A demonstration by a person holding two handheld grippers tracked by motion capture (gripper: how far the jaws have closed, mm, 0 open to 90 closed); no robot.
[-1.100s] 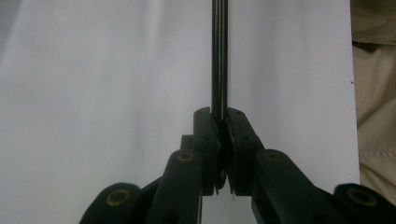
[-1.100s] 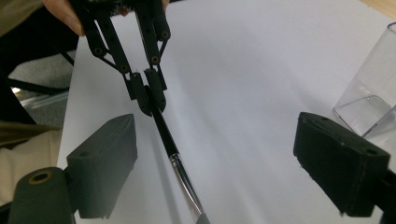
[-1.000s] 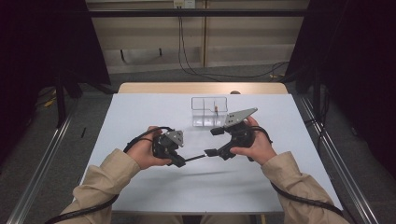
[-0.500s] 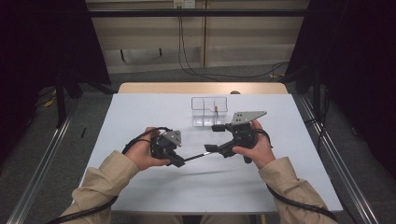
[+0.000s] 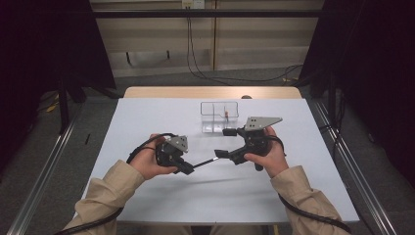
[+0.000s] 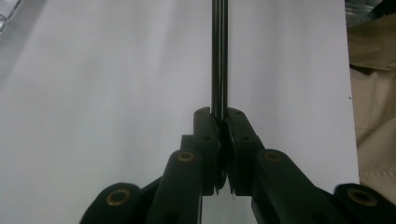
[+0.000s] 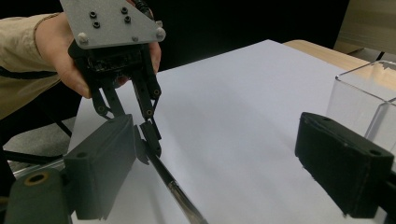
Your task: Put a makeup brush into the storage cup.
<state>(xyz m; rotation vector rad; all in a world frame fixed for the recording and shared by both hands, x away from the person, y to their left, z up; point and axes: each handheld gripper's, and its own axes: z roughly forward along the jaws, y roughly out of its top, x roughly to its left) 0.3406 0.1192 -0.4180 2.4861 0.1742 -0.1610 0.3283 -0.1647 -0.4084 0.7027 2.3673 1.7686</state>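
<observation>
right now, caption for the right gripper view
Left gripper clamps a thin rod between the open right gripper's pads.

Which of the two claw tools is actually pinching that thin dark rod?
The left gripper: its jaws are shut on the thin dark rod. The right gripper has its jaws wide apart, holding nothing.

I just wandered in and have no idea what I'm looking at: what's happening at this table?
A person at a white table holds a gripper in each hand. The left gripper is shut on one end of a thin dark rod, held above the table. The right gripper faces it with its jaws wide open, the rod's other end near one jaw, not gripped. A clear plastic box stands just behind.
</observation>
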